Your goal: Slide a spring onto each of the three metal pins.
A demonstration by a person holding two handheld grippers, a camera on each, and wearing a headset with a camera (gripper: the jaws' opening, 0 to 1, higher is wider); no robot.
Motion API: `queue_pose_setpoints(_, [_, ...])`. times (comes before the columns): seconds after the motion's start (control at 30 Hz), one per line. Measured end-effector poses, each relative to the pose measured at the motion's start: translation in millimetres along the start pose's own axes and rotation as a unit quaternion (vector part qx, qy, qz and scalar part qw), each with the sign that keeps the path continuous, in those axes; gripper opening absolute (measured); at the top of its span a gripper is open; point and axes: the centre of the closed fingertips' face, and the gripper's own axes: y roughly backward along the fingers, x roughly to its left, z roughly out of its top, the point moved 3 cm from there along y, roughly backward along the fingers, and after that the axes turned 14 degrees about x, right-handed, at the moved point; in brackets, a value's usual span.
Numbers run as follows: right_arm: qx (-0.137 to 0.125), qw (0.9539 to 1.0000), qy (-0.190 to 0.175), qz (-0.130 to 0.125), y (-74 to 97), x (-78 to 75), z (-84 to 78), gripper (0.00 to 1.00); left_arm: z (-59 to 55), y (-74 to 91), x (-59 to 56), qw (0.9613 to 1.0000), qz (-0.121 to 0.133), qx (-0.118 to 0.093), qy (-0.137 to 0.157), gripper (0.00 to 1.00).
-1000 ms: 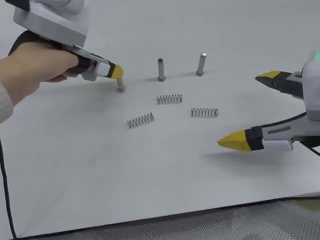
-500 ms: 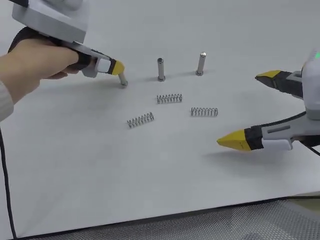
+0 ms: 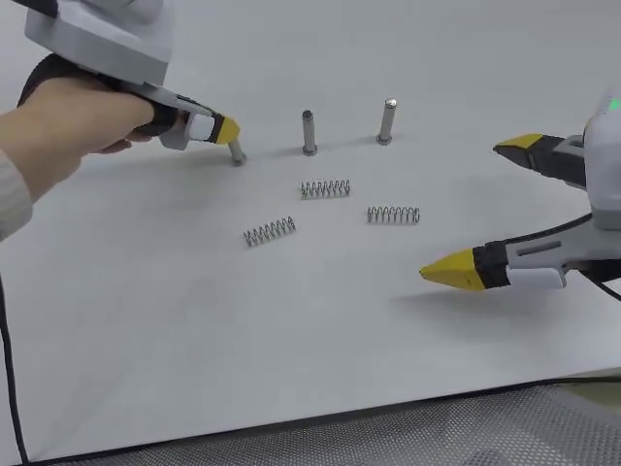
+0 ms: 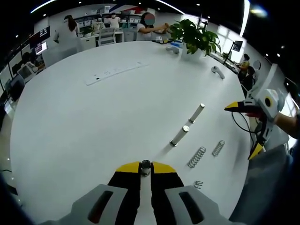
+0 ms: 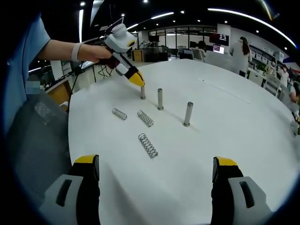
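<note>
Head view: left tool [image 3: 229, 131] clenched on leftmost pin [image 3: 237, 153]; right tool [image 3: 464, 212] released. Nearest spring [image 3: 393, 215] likely light, squashy, roll-prone: pinch gently near one end.

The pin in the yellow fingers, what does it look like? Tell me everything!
It is a thin silver metal pin, round and shiny, with a round cap on top. The yellow-tipped fingers of the left gripper pinch it near the top. Its foot seems to touch the white table. Nothing is slid onto it.
</note>
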Motion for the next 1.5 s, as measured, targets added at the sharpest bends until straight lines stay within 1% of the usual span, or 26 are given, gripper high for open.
queue_pose_setpoints(0.03, [0.000,1.0000,0.000,0.000,-0.1,0.1,0.1,1.00,0.5,1.5,-5.2,1.0000,0.001,-0.002,0.001,0.00])
queue_pose_setpoints(0.07, [-0.001,1.0000,0.000,0.001,-0.1,0.4,0.3,1.00,1.0,1.2,-5.4,1.0000,0.000,-0.002,0.002,0.00])
queue_pose_setpoints(0.1, [0.000,1.0000,0.000,0.001,-0.2,0.6,0.2,1.00,1.3,0.6,-5.2,1.0000,0.000,-0.001,0.001,0.00])
queue_pose_setpoints(0.17, [0.000,1.0000,0.001,0.000,-0.2,0.4,0.2,1.00,3.3,-0.7,-0.8,1.0000,0.002,-0.003,0.001,0.00])
queue_pose_setpoints(0.3, [0.001,1.0000,0.000,0.000,0.2,-0.3,-0.1,1.00,3.3,0.6,-1.3,1.0000,0.001,-0.004,0.002,0.00])
queue_pose_setpoints(0.37, [0.000,1.0000,0.000,0.000,0.4,-0.3,0.0,1.00,4.3,-0.6,1.7,1.0000,-0.001,-0.004,0.001,0.00])
queue_pose_setpoints(0.57, [0.000,1.0000,0.001,0.002,-0.3,1.1,0.5,1.00,4.2,-0.6,3.2,1.0000,0.001,-0.005,-0.003,0.00])
queue_pose_setpoints(1.1, [0.003,1.0000,0.002,0.002,-1.0,2.2,0.7,1.00,5.4,-0.8,2.3,0.9998,-0.001,-0.010,-0.016,0.00])
queue_pose_setpoints(1.17, [0.002,1.0000,0.001,0.003,-1.3,2.5,1.1,1.00,5.7,-1.0,1.4,0.9998,-0.004,-0.011,-0.016,0.00])
queue_pose_setpoints(1.37, [0.003,1.0000,0.002,0.002,-1.4,2.2,1.2,1.00,6.5,-1.2,2.0,0.9997,-0.004,-0.011,-0.021,0.00])
queue_pose_setpoints(1.43, [0.003,1.0000,0.002,0.002,-1.4,2.0,1.0,1.00,7.1,-1.4,2.1,0.9997,-0.004,-0.012,-0.022,0.02])
queue_pose_setpoints(1.5, [0.004,1.0000,0.002,0.002,-1.4,2.0,0.8,1.00,7.4,-1.7,1.5,0.9996,-0.007,-0.011,-0.024,0.02])
